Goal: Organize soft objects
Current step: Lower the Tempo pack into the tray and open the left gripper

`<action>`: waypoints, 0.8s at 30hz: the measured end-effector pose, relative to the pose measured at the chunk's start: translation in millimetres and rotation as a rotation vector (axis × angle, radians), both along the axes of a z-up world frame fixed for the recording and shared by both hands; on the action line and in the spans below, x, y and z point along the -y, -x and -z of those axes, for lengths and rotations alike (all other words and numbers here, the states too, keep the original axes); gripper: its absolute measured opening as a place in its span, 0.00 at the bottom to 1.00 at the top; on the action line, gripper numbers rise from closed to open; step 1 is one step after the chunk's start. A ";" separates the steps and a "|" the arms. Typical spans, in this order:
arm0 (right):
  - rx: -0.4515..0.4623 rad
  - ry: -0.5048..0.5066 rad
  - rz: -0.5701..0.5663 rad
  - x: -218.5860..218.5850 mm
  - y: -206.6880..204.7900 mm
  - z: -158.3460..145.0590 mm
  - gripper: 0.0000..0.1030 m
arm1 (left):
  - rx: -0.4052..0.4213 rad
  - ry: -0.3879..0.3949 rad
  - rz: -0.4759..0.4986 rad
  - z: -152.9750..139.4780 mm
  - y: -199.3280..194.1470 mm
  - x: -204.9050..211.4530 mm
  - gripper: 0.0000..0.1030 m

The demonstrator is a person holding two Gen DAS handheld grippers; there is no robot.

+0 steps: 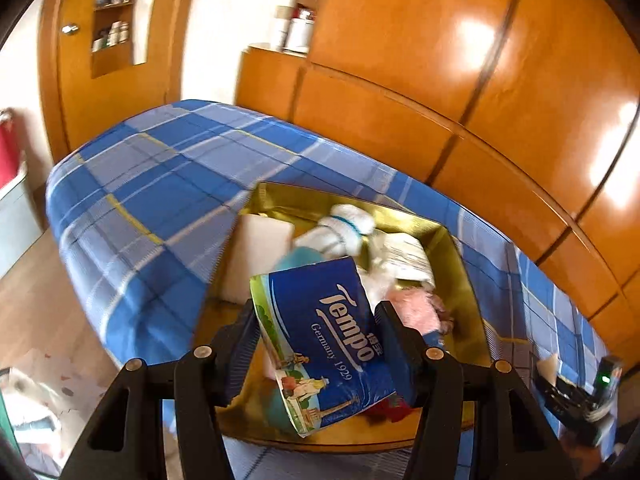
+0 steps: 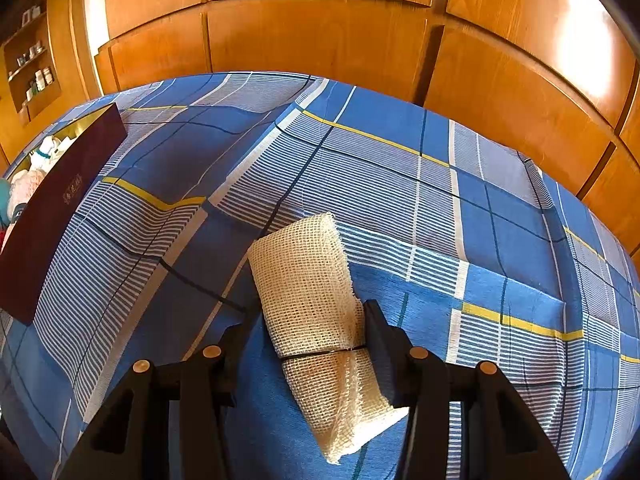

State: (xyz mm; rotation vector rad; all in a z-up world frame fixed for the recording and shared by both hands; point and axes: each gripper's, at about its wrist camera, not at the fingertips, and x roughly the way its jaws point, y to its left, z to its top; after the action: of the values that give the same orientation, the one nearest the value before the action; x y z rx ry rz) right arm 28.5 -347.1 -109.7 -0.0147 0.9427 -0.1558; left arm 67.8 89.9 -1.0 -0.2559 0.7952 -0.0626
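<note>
left claw (image 1: 316, 332) clenched on blue tempo tissue pack (image 1: 332, 344): lower gently into gold-lined box (image 1: 460, 264). right claw (image 2: 308, 344) clasping cream mesh cloth roll (image 2: 308, 300).

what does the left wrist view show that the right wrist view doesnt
Only the left wrist view shows the left tool clamped on a blue Tempo tissue pack above the box's gold interior, with a white foam block inside.

Only the right wrist view shows the right tool closed on a cream mesh cloth roll lying on the bedsheet, and the box's dark maroon outer side.

Both show the blue plaid bedsheet, the wooden cabinets, the open box and a white sock with teal stripes.
</note>
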 end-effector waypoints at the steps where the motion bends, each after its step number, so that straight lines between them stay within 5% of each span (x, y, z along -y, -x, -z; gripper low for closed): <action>1: 0.000 0.000 0.000 0.1 -0.1 0.0 0.46 | 0.001 -0.001 0.020 0.5 -4.2 8.0 0.57; 13: -0.001 -0.001 0.000 0.7 -1.0 0.0 0.46 | -0.091 -0.113 0.093 53.0 -68.0 57.4 0.57; 24: 0.000 -0.004 0.000 0.9 -1.9 0.3 0.46 | -0.061 -0.153 0.100 47.3 -61.1 61.7 0.65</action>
State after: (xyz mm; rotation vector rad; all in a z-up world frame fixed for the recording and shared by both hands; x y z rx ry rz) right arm 30.4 -348.1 -110.0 -0.0112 0.9426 -0.1543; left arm 128.9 28.2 -48.3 -0.0738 0.8686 -0.0879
